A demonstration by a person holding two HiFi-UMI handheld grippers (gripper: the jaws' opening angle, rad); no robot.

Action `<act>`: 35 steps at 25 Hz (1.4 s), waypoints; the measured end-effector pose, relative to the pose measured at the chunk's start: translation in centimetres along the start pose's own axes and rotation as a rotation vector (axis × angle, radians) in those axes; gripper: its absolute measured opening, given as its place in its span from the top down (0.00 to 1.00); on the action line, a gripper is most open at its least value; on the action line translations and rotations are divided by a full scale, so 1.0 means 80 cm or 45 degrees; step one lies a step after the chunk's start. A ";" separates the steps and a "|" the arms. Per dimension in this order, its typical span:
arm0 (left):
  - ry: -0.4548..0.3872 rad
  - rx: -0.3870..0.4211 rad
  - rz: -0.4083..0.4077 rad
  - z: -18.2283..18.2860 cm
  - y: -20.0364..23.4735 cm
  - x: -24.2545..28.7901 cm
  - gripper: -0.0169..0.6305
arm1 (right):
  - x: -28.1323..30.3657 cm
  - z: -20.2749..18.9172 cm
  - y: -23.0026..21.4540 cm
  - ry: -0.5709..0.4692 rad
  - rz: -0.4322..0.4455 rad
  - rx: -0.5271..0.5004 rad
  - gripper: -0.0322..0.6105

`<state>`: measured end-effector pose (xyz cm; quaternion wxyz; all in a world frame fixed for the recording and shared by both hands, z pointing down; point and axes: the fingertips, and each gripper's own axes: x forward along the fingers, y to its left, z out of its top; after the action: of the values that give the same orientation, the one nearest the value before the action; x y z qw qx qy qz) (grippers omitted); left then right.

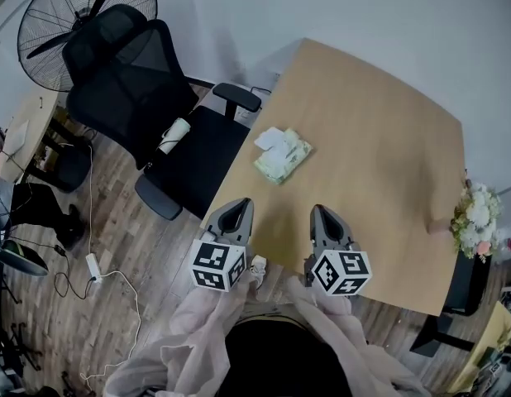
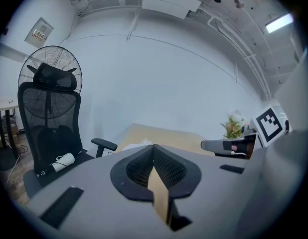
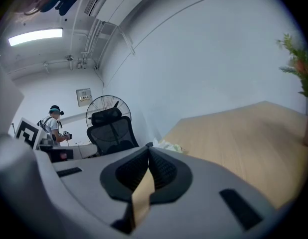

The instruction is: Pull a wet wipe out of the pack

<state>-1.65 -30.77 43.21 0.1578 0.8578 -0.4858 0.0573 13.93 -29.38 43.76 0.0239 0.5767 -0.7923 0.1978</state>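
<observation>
- The step in hand looks like the approach: nothing has been taken hold of, and both grippers hang at the near edge of the wooden table (image 1: 379,139), well short of the wet wipe pack (image 1: 285,159).
- The pack lies flat on the table near its left edge. It is pale green, with a white sheet or flap (image 1: 269,138) standing up at its far-left end; I cannot tell which of the two it is.
- The left gripper (image 1: 241,203) is on the near side of the pack and slightly to its left. Its jaws are pressed together at the tips with nothing between them.
- The right gripper (image 1: 319,211) is on the near side of the pack and to its right. Its jaws are likewise closed tip to tip and empty.
- Next move, as I judge it:
  - Both grippers need to travel forward to the pack.
  - One would open and pin the pack's body down.
  - The other would open, close on the white piece and draw it up and away.
  - The pack is light and could lift with the wipe if not held.
- Nothing lies on the table between the grippers and the pack, so the path looks free.
- Left of the pack, off the table, stands a black mesh office chair (image 1: 131,89) with a white cylinder-like object (image 1: 174,133) on its seat. Its armrest (image 1: 237,98) is close to the table edge.
- Beyond the chair stands a floor fan (image 1: 74,15).
- Far right of the pack, at the table's right edge, is a bunch of flowers (image 1: 477,219).
</observation>
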 end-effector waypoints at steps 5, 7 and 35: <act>0.005 -0.004 -0.024 0.007 0.014 0.025 0.96 | 0.025 0.007 -0.004 0.001 -0.017 -0.003 0.93; 0.008 -0.006 -0.033 0.008 0.018 0.034 0.96 | 0.032 0.009 -0.007 0.002 -0.028 -0.004 0.93; 0.132 -0.067 -0.124 -0.020 0.064 0.155 0.96 | 0.200 0.009 -0.071 0.103 -0.040 0.168 0.92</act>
<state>0.55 -42.79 48.92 0.2079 0.8718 -0.4360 0.0814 13.98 -45.58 49.01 0.0209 0.5809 -0.7668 0.2721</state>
